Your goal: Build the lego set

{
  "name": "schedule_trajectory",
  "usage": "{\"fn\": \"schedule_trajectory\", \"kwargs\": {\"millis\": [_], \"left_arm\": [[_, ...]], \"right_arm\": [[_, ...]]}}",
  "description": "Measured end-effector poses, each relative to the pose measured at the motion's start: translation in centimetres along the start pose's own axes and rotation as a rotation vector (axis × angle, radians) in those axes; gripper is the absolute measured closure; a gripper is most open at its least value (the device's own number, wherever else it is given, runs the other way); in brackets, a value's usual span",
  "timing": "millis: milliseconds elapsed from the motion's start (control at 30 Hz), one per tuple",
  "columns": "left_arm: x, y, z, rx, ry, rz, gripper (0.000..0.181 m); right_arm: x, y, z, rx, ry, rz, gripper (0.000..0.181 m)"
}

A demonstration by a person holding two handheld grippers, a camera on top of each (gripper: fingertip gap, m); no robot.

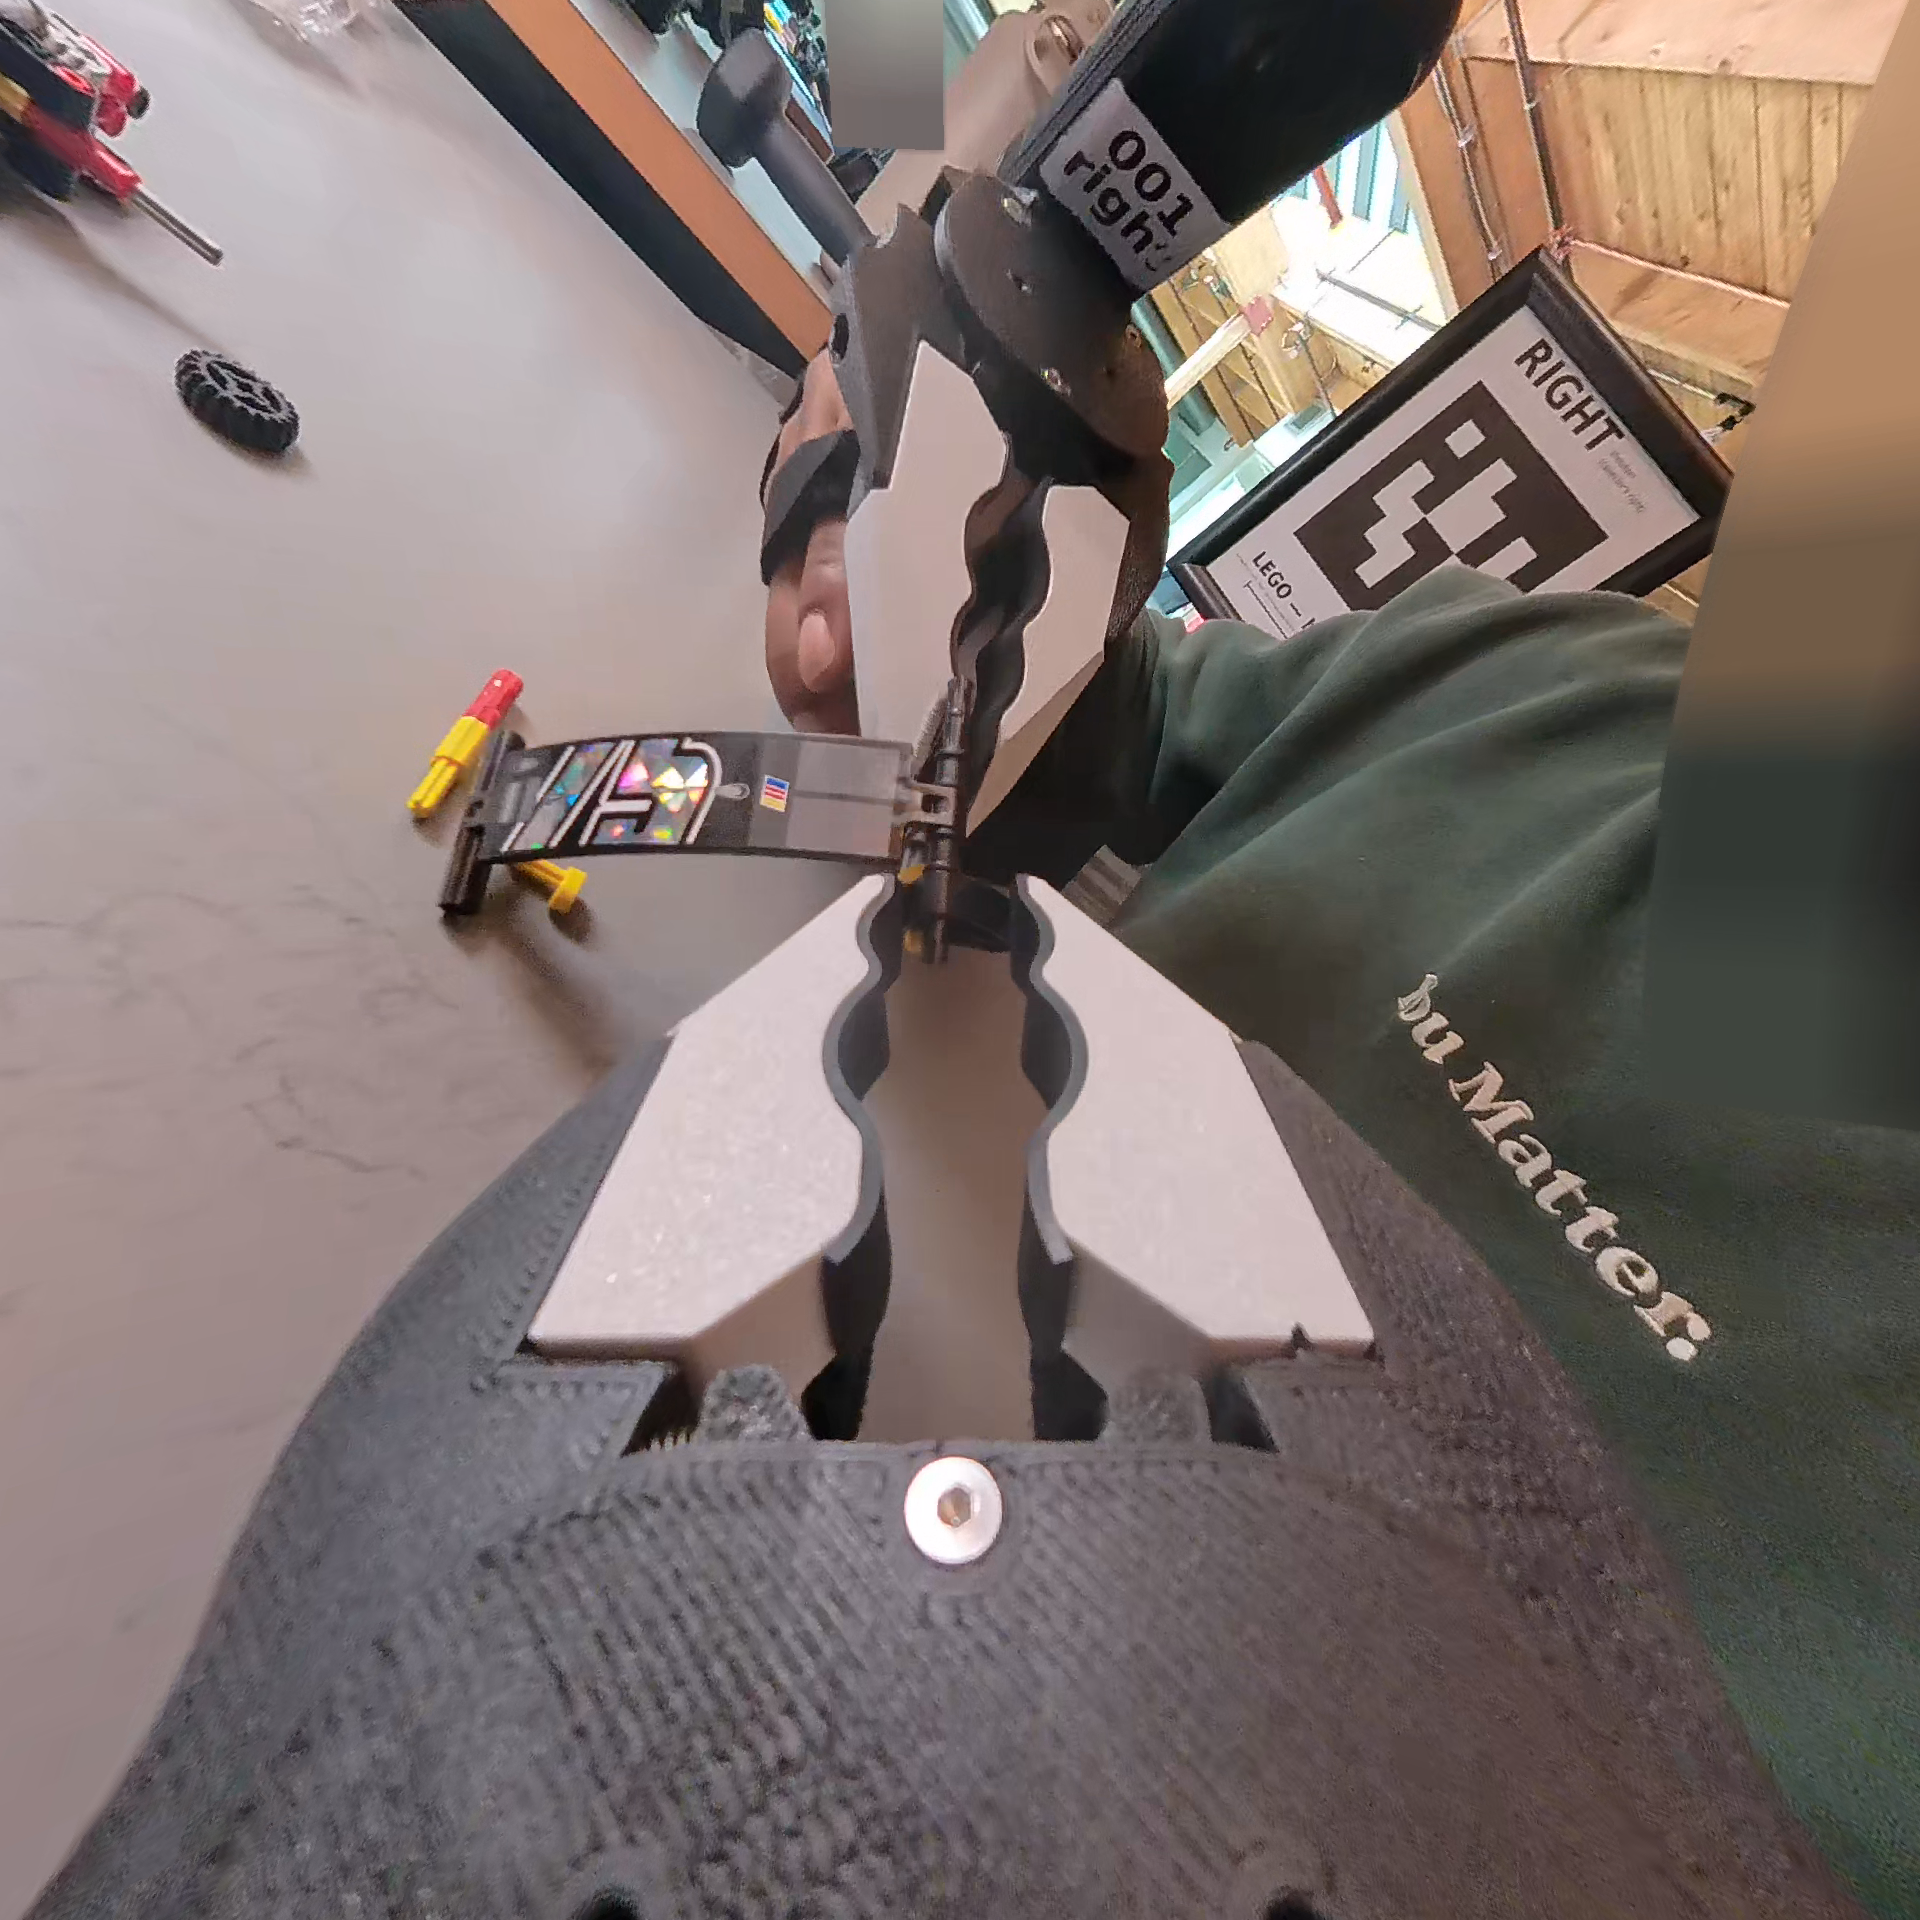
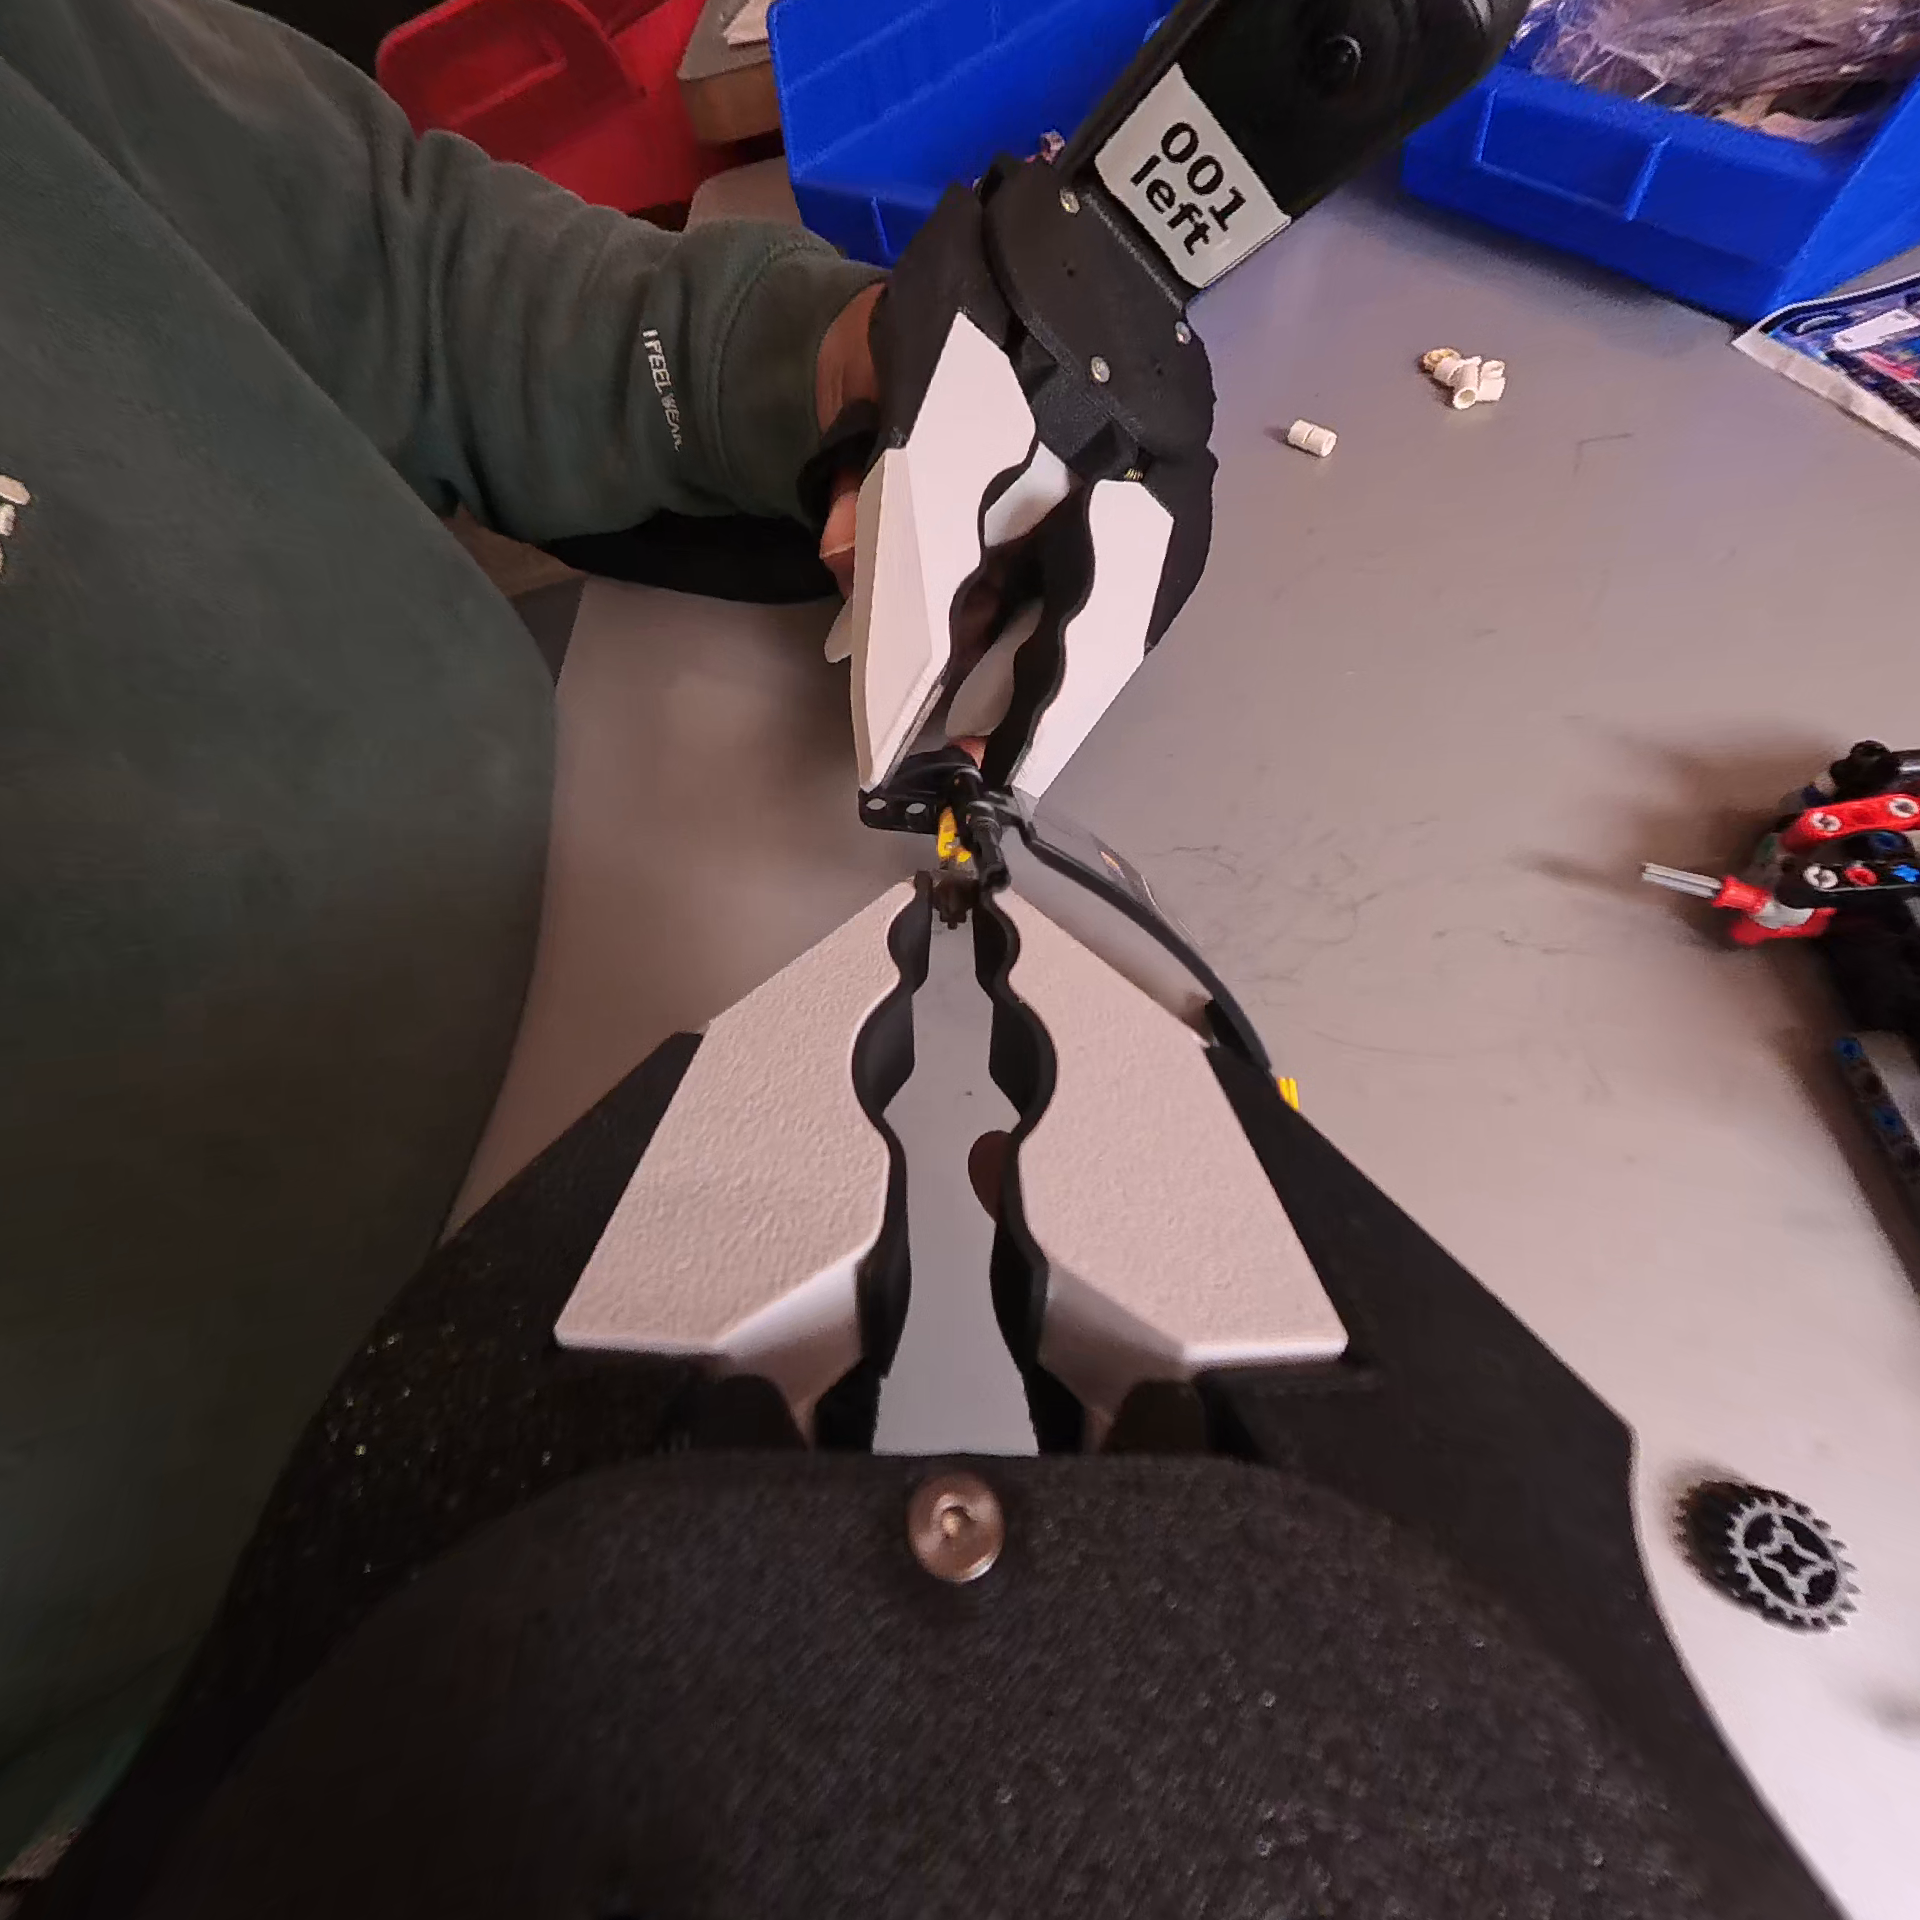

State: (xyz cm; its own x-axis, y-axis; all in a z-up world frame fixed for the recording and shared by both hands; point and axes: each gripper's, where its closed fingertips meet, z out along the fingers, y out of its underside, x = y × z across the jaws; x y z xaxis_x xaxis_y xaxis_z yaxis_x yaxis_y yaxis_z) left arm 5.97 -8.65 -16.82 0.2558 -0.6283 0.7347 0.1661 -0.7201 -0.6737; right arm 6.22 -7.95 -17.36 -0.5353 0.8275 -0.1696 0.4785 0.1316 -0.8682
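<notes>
Lego panel (image 1: 707, 795) between both tongs' tips, bare table (image 1: 260, 1039) leftward

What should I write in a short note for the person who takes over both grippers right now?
Left gripper: shut on the small black connector piece, tips meeting the right gripper's.
Right gripper: shut on the end of the long black panel with the shiny sticker; the panel's far end hangs out over the table.
On the table: black gear, yellow and red pins, and the partly built red and black model.
Done: both pieces are lifted and brought together at the tips.
Left: whether they are already joined cannot be told; finish that joint, then add it to the model.
</notes>
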Motion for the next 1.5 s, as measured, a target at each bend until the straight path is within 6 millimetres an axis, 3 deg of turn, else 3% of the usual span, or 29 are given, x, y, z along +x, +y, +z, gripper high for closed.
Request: {"fn": "schedule_trajectory", "kwargs": {"millis": [567, 900, 1067, 1267, 1500], "left_arm": [[0.2, -0.2, 0.2, 0.03, 0.034, -0.063, 0.164], [0.7, 0.3, 0.8, 0.012, 0.053, -0.07, 0.168], [0.7, -0.3, 0.5, 0.059, 0.062, -0.098, 0.174], [0.5, -2.2, -0.7, 0.155, 0.038, -0.059, 0.176], [1.1, -2.7, -1.7, 0.164, -0.005, 0.068, 0.161]], "right_arm": [[-0.1, -0.6, -0.1, 0.038, -0.024, 0.0, 0.177], [-1.3, -0.3, -0.1, 0.057, -0.093, -0.038, 0.177], [-1.3, -0.6, 0.1, 0.093, -0.069, -0.058, 0.177], [0.3, -1.7, 0.2, 0.204, -0.002, -0.014, 0.177], [0.8, -2.6, -0.4, 0.295, -0.028, 0.055, 0.177]]}}
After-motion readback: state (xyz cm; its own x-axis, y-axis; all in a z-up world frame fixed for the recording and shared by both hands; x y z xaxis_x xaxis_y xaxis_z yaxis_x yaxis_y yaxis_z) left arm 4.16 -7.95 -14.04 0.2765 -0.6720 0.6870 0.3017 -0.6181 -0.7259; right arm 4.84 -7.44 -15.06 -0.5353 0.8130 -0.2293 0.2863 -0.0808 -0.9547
